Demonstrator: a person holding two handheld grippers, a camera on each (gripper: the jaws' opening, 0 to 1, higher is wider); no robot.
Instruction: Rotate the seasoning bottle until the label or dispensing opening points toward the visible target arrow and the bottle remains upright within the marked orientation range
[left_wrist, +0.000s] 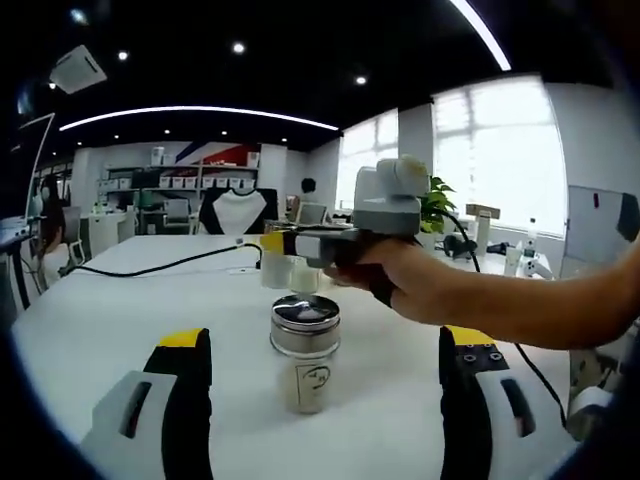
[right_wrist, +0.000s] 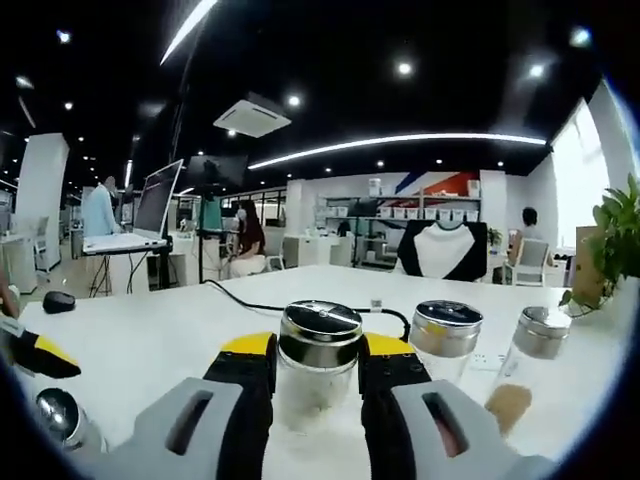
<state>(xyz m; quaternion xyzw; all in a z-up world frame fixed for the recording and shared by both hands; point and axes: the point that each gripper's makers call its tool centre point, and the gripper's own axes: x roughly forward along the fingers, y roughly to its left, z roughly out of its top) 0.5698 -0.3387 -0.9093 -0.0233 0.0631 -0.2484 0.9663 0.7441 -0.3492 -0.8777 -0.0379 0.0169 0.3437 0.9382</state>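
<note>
Between right gripper (right_wrist: 317, 385) jaws — unlabelled bottle (right_wrist: 318, 365)

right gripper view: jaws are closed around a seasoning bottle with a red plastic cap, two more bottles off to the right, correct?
Not quite: the cap is shiny metal, not red plastic. The right gripper view shows the right gripper with its jaws around the seasoning bottle, and two more bottles standing off to the right.

bottle (right_wrist: 318, 365) between jaws (two others beside)
</note>
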